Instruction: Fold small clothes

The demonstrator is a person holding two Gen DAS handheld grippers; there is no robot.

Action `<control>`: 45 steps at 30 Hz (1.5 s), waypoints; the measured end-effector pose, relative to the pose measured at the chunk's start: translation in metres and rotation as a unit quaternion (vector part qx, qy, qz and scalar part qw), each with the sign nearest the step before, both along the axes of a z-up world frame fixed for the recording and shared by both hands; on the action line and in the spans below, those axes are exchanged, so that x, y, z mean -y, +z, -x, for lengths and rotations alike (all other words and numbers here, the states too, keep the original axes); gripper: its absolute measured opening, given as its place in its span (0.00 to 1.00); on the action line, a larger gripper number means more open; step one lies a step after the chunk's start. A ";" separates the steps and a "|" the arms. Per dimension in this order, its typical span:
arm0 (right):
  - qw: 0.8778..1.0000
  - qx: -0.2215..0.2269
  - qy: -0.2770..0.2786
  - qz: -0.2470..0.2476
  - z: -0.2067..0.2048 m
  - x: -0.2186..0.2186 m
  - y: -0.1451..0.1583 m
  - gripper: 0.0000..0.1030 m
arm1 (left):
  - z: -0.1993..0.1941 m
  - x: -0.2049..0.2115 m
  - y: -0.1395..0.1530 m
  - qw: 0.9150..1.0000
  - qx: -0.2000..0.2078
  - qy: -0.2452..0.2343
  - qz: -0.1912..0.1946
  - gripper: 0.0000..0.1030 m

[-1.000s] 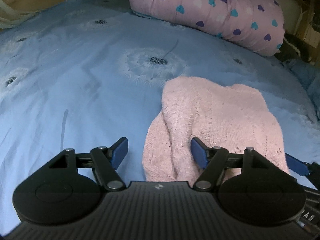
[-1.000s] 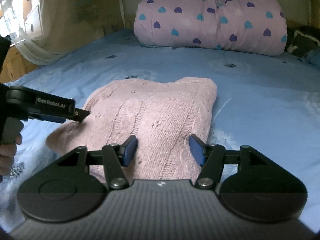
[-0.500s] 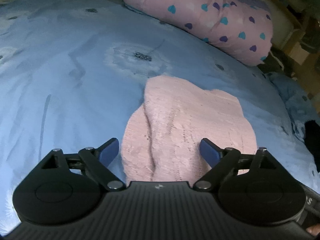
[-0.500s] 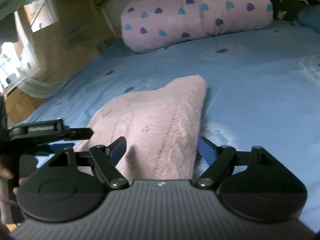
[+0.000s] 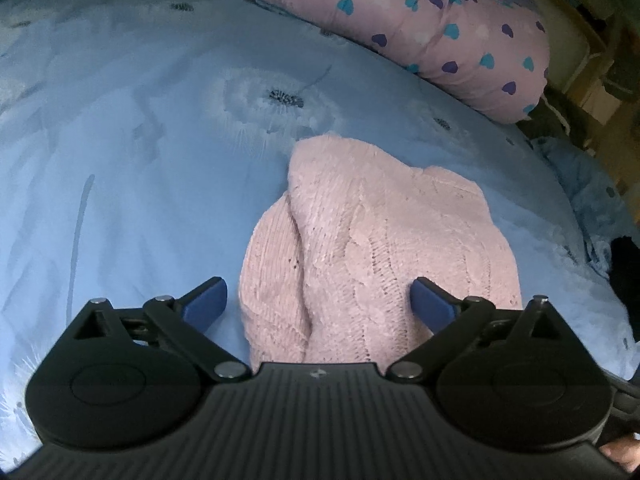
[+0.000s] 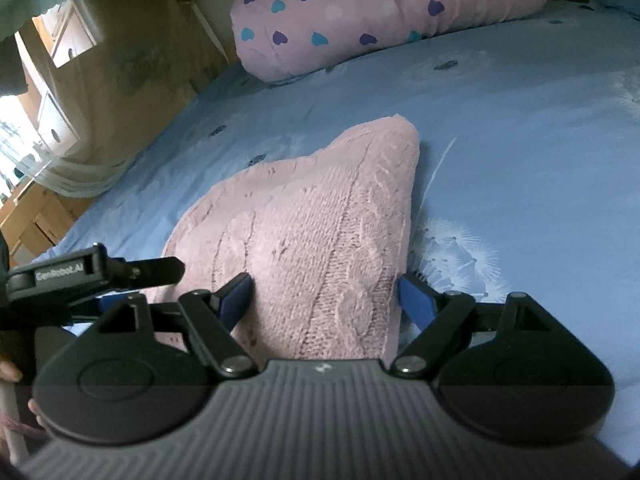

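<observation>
My left gripper (image 5: pixel 318 300) and right gripper (image 6: pixel 324 294) hang over a folded pink sweater (image 5: pixel 372 248) lying on a blue bedsheet (image 5: pixel 132 168) printed with dandelions. Both sets of jaws have just been opening and now stand wide apart; the near end of the sweater sits between the blue pads (image 5: pixel 204 304) of each, but no pad presses on the knit. At the head of the bed a rolled pink quilt (image 6: pixel 384 12) with hearts lies well clear of the sweater. Nothing else lies on the sheet near the sweater. From the right camera the left gripper reaches in just beside the sweater's left edge. The sweater's nearest hem is hidden under both gripper bodies. A dark shape at the left view's right edge is cut off and I cannot tell what it is.
</observation>
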State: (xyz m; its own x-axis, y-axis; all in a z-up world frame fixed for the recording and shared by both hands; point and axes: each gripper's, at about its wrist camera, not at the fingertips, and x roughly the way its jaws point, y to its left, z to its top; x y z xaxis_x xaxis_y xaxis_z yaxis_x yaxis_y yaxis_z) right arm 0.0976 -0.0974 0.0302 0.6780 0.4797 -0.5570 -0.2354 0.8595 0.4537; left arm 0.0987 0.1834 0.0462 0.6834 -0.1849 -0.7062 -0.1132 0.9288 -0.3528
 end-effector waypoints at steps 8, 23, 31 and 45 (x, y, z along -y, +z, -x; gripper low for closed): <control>1.000 -0.011 0.006 -0.007 -0.007 0.001 -0.004 0.82 | -0.004 -0.002 -0.007 1.000 -0.010 -0.002 0.023 0.98; 0.997 -0.052 0.022 -0.061 -0.025 0.005 -0.023 0.87 | -0.016 -0.002 -0.024 0.997 -0.025 -0.024 0.072 0.99; 0.994 -0.058 0.042 -0.083 -0.041 0.002 -0.024 0.87 | -0.022 0.002 -0.031 0.994 -0.011 -0.046 0.101 0.90; 0.988 -0.019 0.047 -0.145 -0.029 0.012 0.003 0.52 | -0.006 0.002 -0.021 0.983 0.020 -0.065 0.173 0.58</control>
State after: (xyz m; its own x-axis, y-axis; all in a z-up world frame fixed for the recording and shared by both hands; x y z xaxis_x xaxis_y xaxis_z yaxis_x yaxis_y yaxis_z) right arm 0.1261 -0.1089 0.0336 0.6036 0.6829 -0.4116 -0.2864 0.6674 0.6874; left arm 0.1047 0.1811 0.0252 0.6647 -0.4959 -0.5588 0.0181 0.7584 -0.6515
